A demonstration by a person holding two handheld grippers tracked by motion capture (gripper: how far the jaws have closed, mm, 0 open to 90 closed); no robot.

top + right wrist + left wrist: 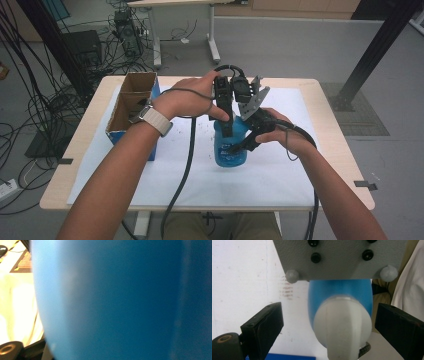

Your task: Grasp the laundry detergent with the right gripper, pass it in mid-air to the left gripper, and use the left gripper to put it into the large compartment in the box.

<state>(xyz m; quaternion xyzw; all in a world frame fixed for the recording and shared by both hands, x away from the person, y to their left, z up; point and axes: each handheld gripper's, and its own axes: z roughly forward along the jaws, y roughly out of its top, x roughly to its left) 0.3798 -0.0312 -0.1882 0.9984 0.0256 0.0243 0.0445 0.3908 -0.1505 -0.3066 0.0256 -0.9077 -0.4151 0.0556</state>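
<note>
A blue bottle (230, 147) with a white cap (342, 325) stands upright on the white mat at the table's middle. My right gripper (246, 141) comes in from the right and is shut on the bottle's body; the blue bottle wall (112, 300) sits right against the lens in the right gripper view. My left gripper (227, 125) points down over the bottle's top. In the left gripper view the left gripper (329, 326) stands open, one black jaw on each side of the cap with a gap at both sides. The right gripper's grey plate (339, 257) lies above the cap.
An open cardboard box (132, 105) with blue sides stands at the table's left, close to the left forearm. A white mat (280, 175) covers most of the wooden table (340, 150). Cables trail from both grippers toward the front edge.
</note>
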